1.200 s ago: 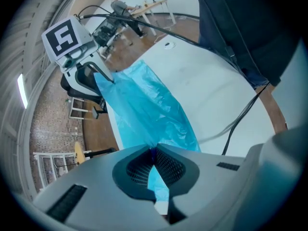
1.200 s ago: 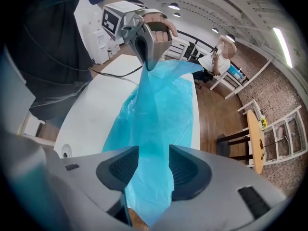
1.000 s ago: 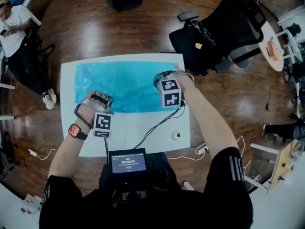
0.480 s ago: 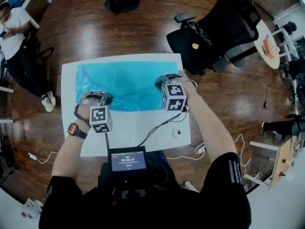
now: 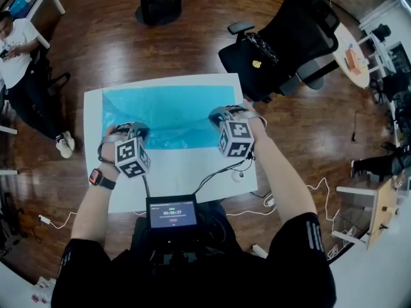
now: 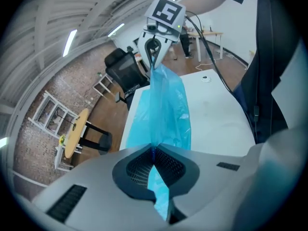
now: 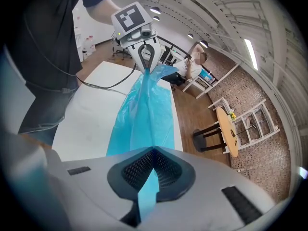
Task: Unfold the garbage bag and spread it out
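Note:
A thin blue garbage bag (image 5: 170, 111) lies spread across the far half of the white table (image 5: 180, 175). Its near edge is lifted and stretched between the two grippers. My left gripper (image 5: 140, 132) is shut on the bag's near left corner. In the left gripper view a strip of blue film (image 6: 166, 109) runs out of the closed left gripper (image 6: 153, 150) to the right gripper (image 6: 154, 47). My right gripper (image 5: 215, 115) is shut on the near right corner. In the right gripper view the bag (image 7: 144, 114) runs from the right gripper (image 7: 154, 150) to the left gripper (image 7: 147, 57).
A black office chair (image 5: 289, 43) stands past the table's far right corner. A small screen (image 5: 172, 213) sits at the near edge, with a cable and a small round white object (image 5: 237, 176) on the near right. A person (image 5: 19, 37) sits at the far left. A round wooden table (image 7: 226, 129) stands beyond.
The right gripper has drawn back a little toward me with the bag's edge. The left gripper has shifted slightly away from me. The bag stays gripped at both corners.

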Available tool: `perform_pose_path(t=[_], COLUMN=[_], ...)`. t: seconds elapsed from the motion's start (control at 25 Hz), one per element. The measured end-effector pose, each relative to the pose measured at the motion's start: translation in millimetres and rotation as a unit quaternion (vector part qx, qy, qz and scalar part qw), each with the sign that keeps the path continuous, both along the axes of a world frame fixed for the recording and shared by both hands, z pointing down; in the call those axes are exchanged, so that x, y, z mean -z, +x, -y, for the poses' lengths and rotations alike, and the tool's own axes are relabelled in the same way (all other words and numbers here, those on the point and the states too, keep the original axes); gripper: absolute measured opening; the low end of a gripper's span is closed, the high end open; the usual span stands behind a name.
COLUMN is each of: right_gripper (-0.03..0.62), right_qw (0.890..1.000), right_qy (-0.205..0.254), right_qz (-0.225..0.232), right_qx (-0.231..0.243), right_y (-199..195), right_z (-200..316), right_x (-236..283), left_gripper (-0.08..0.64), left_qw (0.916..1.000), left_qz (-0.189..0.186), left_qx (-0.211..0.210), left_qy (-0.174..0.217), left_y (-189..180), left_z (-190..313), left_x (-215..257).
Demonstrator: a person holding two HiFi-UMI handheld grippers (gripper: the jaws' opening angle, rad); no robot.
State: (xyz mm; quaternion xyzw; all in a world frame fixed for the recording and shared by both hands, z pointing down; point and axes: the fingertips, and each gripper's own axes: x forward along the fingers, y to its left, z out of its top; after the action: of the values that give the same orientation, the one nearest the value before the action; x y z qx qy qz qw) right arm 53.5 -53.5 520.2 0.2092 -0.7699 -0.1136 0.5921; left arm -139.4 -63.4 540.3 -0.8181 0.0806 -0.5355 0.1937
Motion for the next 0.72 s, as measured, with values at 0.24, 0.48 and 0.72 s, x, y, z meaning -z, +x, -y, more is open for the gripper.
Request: perform_pose_path(t=[0.24, 0.48, 0.72], right_gripper=[0.018, 0.018, 0.018], right_qw=[1.0, 0.998, 0.997], right_qy=[0.009, -0.005, -0.012], right_qz=[0.021, 0.055, 0.064], right_qx=[-0.001, -0.018, -0.035], right_y=[-8, -10, -8], right_z=[-25, -55, -82], right_x=[15, 14, 11], left_gripper=[0.003, 0.005, 0.003], left_qw=[0.999, 0.9957, 0.9934], left_qz=[-0.011, -0.014, -0.008], left_qx=[0.028, 0.056, 0.073], left_qy=[-0.034, -0.073, -0.088], left_y=[-6, -7, -7], left_z=[-22, -48, -78], left_x=[4, 5, 6])
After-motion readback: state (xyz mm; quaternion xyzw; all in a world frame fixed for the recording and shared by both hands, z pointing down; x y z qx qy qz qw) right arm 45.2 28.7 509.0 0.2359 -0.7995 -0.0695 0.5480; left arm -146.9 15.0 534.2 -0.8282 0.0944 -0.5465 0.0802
